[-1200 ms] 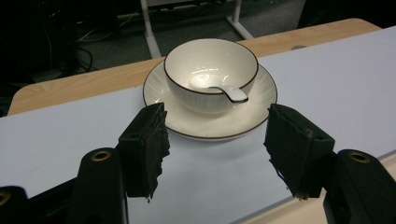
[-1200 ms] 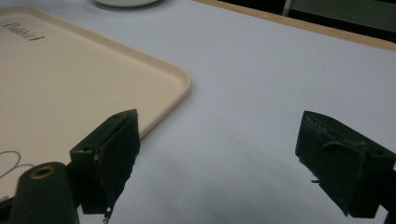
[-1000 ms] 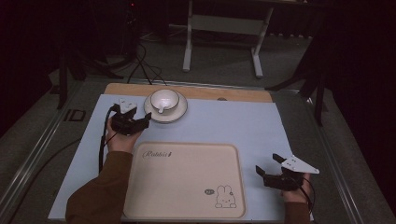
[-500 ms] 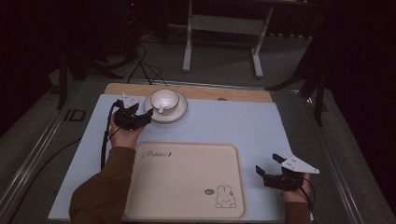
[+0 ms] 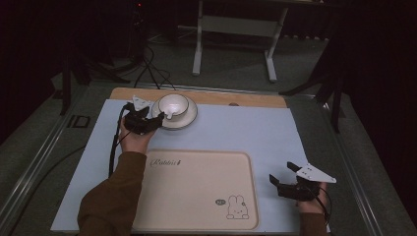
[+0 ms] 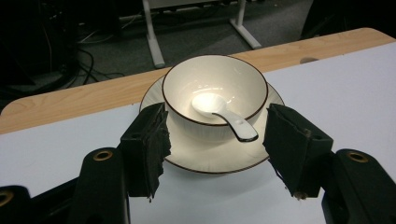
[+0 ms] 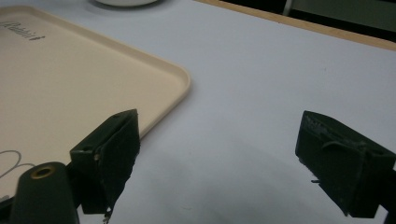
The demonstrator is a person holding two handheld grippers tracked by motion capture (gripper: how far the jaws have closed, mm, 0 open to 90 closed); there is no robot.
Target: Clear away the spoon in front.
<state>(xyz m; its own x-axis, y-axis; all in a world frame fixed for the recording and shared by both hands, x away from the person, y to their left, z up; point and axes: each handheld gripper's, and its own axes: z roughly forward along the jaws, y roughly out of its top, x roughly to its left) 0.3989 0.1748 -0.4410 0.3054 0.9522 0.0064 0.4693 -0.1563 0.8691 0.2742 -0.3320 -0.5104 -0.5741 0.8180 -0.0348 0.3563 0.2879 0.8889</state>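
Leftmost, the left claw hung spread just before a white bowl holding a spoon on its saucer; rightward lay the cream tray, then the right claw, spread over the bare counter

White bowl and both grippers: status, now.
Left hand-held gripper open, jaws flanking the white dark-rimmed bowl, no contact. White ceramic spoon inside. Right hand-held gripper open, beside beige tray.

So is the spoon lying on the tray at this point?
No. In the left gripper view the spoon sits in the bowl on its saucer, off the tray.
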